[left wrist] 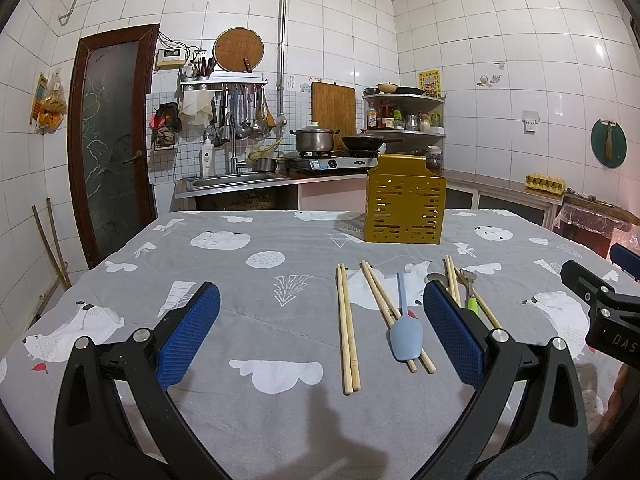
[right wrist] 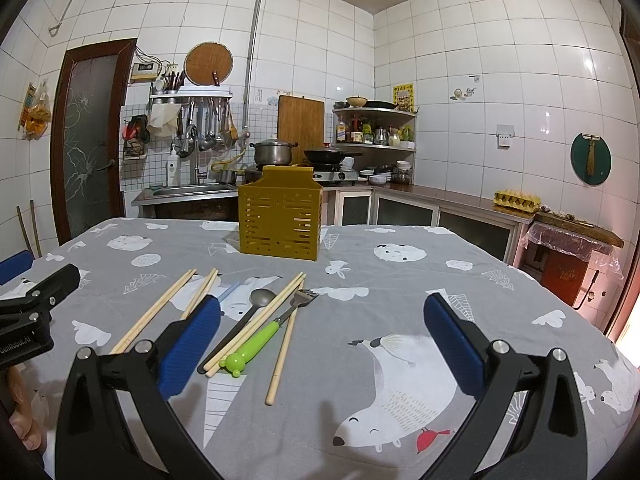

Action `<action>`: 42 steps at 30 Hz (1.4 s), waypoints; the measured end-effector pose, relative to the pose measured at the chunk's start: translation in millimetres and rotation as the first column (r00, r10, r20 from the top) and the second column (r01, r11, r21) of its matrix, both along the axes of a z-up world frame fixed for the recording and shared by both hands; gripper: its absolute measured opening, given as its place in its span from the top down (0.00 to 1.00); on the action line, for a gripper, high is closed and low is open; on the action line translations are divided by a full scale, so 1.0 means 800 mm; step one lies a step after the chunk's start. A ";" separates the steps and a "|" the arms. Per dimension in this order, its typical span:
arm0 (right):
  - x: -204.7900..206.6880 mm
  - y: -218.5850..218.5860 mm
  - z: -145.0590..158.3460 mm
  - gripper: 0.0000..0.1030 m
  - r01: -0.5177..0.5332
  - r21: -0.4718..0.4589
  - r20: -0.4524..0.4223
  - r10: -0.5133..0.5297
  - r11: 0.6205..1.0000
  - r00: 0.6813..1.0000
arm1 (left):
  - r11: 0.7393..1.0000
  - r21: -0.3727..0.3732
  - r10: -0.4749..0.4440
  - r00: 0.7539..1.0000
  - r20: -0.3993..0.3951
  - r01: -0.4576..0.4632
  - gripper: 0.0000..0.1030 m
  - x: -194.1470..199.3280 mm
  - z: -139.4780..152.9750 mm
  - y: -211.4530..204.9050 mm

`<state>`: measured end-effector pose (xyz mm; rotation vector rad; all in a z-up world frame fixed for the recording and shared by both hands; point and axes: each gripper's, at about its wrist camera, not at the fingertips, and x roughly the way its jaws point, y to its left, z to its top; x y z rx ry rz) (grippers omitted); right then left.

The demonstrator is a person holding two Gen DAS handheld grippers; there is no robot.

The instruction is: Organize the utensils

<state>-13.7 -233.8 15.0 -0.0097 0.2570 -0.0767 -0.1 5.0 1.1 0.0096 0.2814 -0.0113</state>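
Left wrist view: the left gripper (left wrist: 320, 328) hangs over the near part of the table (left wrist: 248, 312) with its blue pads spread wide and nothing between them. Ahead of it on the grey printed cloth lie a pair of chopsticks (left wrist: 347, 328), a second pair (left wrist: 394, 316) crossed by a pale blue spoon (left wrist: 405, 330), and, partly hidden behind the right-hand pad, more chopsticks (left wrist: 454, 280) beside a green-handled fork (left wrist: 471, 296). The yellow slotted utensil holder (left wrist: 404, 204) stands upright toward the table's far edge, well apart from the utensils. In the right wrist view the right gripper (right wrist: 320, 336) is likewise spread and holds nothing (its left pad covers part of one chopstick pair); a dark spoon (right wrist: 244, 318) shows there, lying just beside the fork (right wrist: 266, 332) and touching chopsticks (right wrist: 256, 322), and the holder (right wrist: 280, 216) stands beyond them.
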 end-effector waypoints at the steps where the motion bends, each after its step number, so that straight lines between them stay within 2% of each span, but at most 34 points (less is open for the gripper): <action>1: 0.000 0.000 0.000 0.04 0.000 -0.001 0.000 0.000 1.000 1.000 | 1.000 0.000 0.000 1.000 0.000 0.000 0.05 0.000 0.000 0.001; 27: -0.001 -0.004 0.005 0.04 -0.006 0.019 0.009 0.006 1.000 1.000 | 1.000 -0.004 0.004 1.000 -0.007 -0.004 0.05 -0.001 -0.001 0.000; 36: -0.001 -0.001 0.001 0.04 0.024 0.017 -0.006 -0.024 1.000 1.000 | 1.000 -0.002 -0.001 0.999 -0.039 0.001 0.05 0.010 -0.005 0.003; 42: 0.001 -0.006 -0.003 0.04 0.038 0.037 -0.046 -0.036 0.999 0.998 | 0.999 -0.031 -0.021 0.995 -0.096 0.018 0.05 0.021 -0.009 0.007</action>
